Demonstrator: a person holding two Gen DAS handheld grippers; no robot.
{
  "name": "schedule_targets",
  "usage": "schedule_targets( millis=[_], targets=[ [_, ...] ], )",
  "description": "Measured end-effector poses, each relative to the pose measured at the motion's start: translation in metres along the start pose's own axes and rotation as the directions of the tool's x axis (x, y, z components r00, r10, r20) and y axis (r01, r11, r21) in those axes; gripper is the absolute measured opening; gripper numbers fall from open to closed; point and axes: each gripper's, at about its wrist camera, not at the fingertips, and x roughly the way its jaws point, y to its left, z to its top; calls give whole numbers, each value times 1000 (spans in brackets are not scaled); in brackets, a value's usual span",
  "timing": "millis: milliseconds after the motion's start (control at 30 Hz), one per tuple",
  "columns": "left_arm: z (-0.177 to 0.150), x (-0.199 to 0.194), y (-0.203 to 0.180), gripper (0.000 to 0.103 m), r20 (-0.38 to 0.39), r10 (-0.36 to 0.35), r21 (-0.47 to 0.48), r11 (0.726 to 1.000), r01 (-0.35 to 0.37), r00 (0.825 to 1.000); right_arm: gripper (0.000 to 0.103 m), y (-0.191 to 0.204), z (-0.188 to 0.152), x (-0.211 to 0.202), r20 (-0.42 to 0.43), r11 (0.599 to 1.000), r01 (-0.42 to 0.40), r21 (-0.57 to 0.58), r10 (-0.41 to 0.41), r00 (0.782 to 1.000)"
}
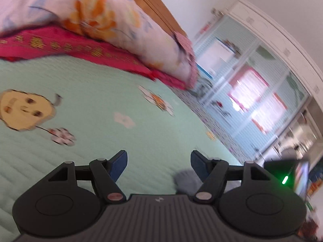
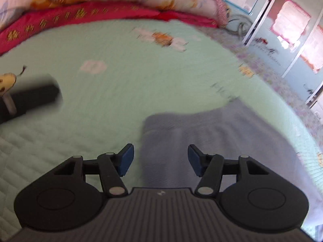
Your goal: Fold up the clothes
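A grey-blue garment (image 2: pixel 222 133) lies flat on the mint green quilted bedspread (image 2: pixel 125 84). In the right wrist view my right gripper (image 2: pixel 160 153) hovers over the garment's left edge, jaws open, with nothing pinched between the blue pads (image 2: pixel 126 159). In the left wrist view my left gripper (image 1: pixel 159 157) is open over bare bedspread (image 1: pixel 101 100), and a bit of the grey garment (image 1: pixel 186 181) shows behind its right finger. A dark blurred shape at the left of the right wrist view is the left gripper (image 2: pixel 34 98).
A floral pillow (image 1: pixel 90 10) on a red patterned cloth (image 1: pixel 60 44) lies along the wooden headboard (image 1: pixel 153 6). The bed's edge drops off to the right toward mirrored wardrobe doors (image 1: pixel 252 92). A black device with a green light (image 1: pixel 282 173) sits low at the right.
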Motion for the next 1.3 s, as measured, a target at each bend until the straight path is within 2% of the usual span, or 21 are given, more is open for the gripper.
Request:
schedule_targets(
  millis=[67,100,133,167,267,367,467,533,600,667,733,800,833,900,967,1000,1067,1133,1167,1200,1300],
  targets=[
    [2,-1,4,72,7,22,5,1000,-22,1000,52,10,-4,14,-3,996,82,-34,-83,997],
    [2,-2,6,72,15,37,-1,999,-37,999,44,11,-5,19,3,993,112,-39,-112,994],
    [3,-2,8,72,17,50,-10,999,-50,999,21,9,-6,24,4,994,107,-21,-107,994],
    [4,-2,9,72,15,58,-18,998,-57,998,10,8,-5,29,-3,993,119,-5,-119,993],
    [9,-6,12,72,42,70,-31,997,-69,997,8,4,1,25,16,989,127,78,-128,992],
    [15,-10,16,72,83,81,-47,996,-77,993,8,15,0,-9,80,991,23,130,-34,996],
    [15,-6,16,72,65,83,-33,996,-80,994,8,22,-4,-34,144,988,-100,121,82,986],
    [12,-2,14,72,38,77,-12,997,-76,996,12,20,-7,-19,71,983,-143,113,135,988],
    [8,1,9,72,26,59,30,998,-60,998,13,9,-15,-14,27,968,-154,198,151,988],
    [4,2,3,72,23,46,72,996,-47,999,21,-3,-26,-46,103,946,-157,283,133,986],
    [-1,2,-4,72,26,36,114,993,-39,999,48,-17,-55,-95,173,938,-91,335,33,984],
    [-7,2,-11,72,19,16,151,988,-19,1000,64,-35,-92,-143,199,914,-5,405,-83,976],
    [-10,1,-15,72,14,6,169,986,-8,1000,64,-50,-119,-163,155,884,48,464,-134,979],
    [-15,-2,-22,72,0,-15,200,980,14,1000,64,-80,-178,-201,40,794,159,586,-224,974],
    [-21,-5,-28,72,-19,-35,227,973,38,999,64,-111,-247,-239,-94,650,276,708,-300,949],
    [-23,-9,-32,72,-37,-44,238,970,51,998,64,-125,-281,-259,-164,565,336,754,-332,929],
    [-28,-15,-38,72,-75,-61,259,963,79,995,64,-148,-348,-300,-276,340,402,850,-363,890],
    [-33,-22,-47,72,-118,-73,279,955,104,990,64,-162,-405,-341,-292,111,352,929,-365,884],
    [-35,-28,-52,72,-140,-78,292,949,116,987,64,-165,-429,-355,-289,15,317,948,-368,884],
    [-37,-35,-58,72,-157,-86,307,942,131,984,64,-167,-449,-367,-281,-61,278,959,-365,888],
    [-45,-59,-74,72,-200,-108,354,919,175,974,64,-171,-494,-377,-193,-203,129,971,-338,921]
  ],
)
